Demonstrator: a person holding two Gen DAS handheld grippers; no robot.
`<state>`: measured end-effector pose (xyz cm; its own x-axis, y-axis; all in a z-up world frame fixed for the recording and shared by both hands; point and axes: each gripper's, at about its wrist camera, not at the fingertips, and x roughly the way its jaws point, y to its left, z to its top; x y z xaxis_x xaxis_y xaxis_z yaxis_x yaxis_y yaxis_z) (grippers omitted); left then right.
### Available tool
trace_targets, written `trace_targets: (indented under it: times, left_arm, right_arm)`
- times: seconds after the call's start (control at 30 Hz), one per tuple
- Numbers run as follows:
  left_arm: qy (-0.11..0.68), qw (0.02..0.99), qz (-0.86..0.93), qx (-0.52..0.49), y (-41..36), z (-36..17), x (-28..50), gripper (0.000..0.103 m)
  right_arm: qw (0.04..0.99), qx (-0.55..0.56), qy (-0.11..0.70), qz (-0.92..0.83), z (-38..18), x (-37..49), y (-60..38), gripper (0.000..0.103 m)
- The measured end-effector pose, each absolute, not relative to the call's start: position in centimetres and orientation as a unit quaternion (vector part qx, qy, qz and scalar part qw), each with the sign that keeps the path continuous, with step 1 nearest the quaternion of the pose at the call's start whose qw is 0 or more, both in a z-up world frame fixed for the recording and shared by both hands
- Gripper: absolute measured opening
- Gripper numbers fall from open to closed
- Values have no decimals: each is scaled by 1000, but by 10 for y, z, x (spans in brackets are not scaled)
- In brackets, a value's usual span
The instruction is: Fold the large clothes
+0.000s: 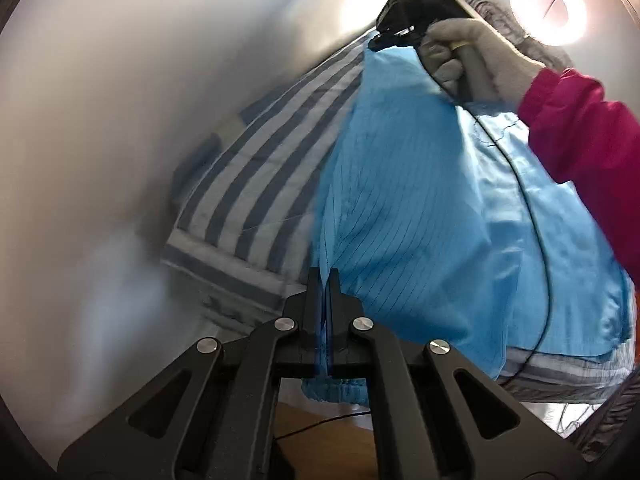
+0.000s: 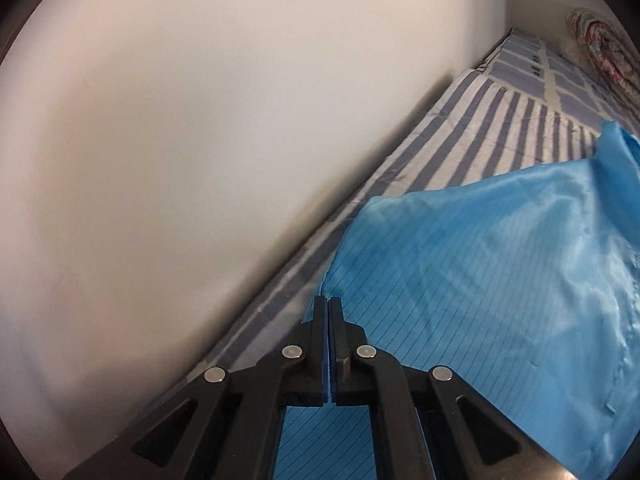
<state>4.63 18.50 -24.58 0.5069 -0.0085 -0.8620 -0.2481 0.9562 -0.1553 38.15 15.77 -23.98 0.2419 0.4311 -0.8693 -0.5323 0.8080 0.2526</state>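
Observation:
A light blue garment (image 1: 420,220) with thin dark pinstripes lies spread over a bed's blue-and-white striped sheet (image 1: 256,168). My left gripper (image 1: 324,274) is shut on its near edge, blue cloth shows between the pads, and an elastic cuff (image 1: 340,392) hangs below the fingers. At the garment's far corner my right gripper (image 1: 378,42) is held by a gloved hand (image 1: 472,52) with a pink sleeve (image 1: 580,132). In the right wrist view the right gripper (image 2: 328,302) is shut on the edge of the garment (image 2: 480,260), which lies partly rumpled on the sheet (image 2: 460,120).
A white wall (image 2: 180,140) runs close along the bed's far side. A black cable (image 1: 532,208) trails from the right gripper across the garment. A rolled floral quilt (image 2: 604,48) lies at the bed's end. A ring lamp (image 1: 548,4) glares above, and wooden floor (image 1: 332,440) shows below the bed.

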Motion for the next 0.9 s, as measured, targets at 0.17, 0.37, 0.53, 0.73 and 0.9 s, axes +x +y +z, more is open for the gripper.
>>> trace_targets:
  times: [0.17,0.37,0.53,0.73,0.9]
  left_arm:
    - [492,858,72,-129,179,-242,47,0]
    - [477,866,68,-132,186,-232,44,0]
    - [467,871,56,-145,191,-224,40,0]
    - [469,868,47,-157,198,-221,39,0]
    - [485,861,45,-145,197,-219,28,0]
  right_arm:
    - [783,-20,518,344,-221,379,126,29]
    - [821,-16,498,278,-199,386,36,29]
    - [805,16,521,284,-205,358,-14,29]
    - [781,-86,507,354,-212,281,4,29]
    - [780,-174,506,324,-238,261,21,29]
